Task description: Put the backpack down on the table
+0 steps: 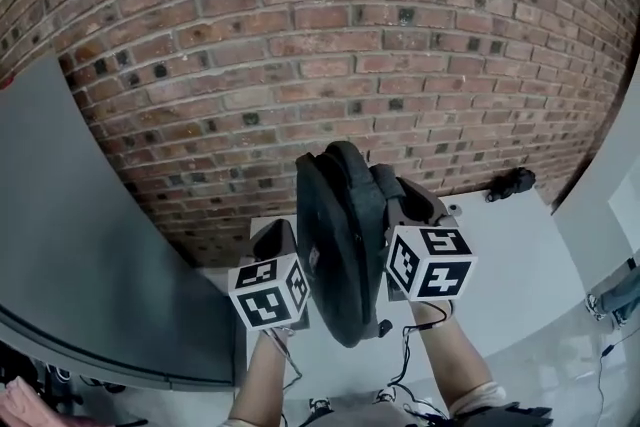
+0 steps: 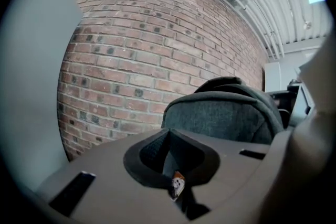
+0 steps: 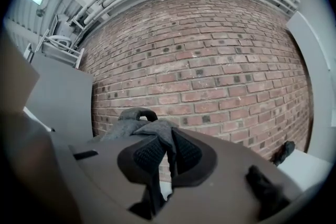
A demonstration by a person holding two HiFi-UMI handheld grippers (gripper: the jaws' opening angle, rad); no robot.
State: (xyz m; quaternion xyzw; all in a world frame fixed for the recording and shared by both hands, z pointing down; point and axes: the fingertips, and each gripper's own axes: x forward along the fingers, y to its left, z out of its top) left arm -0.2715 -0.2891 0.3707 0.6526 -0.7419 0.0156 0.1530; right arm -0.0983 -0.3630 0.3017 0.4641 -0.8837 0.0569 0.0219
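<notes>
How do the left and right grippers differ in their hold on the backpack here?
The left gripper pinches dark material by a small orange-white tag; the right gripper pinches a grey fabric fold. In the head view the left sits lower in frame than the right. Both are shut on the backpack.

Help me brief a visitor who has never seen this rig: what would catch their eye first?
The dark grey backpack, held upright in the middle between the left gripper and right gripper, each shut on its fabric. Behind it a red brick wall fills the view; below lies a white table.
</notes>
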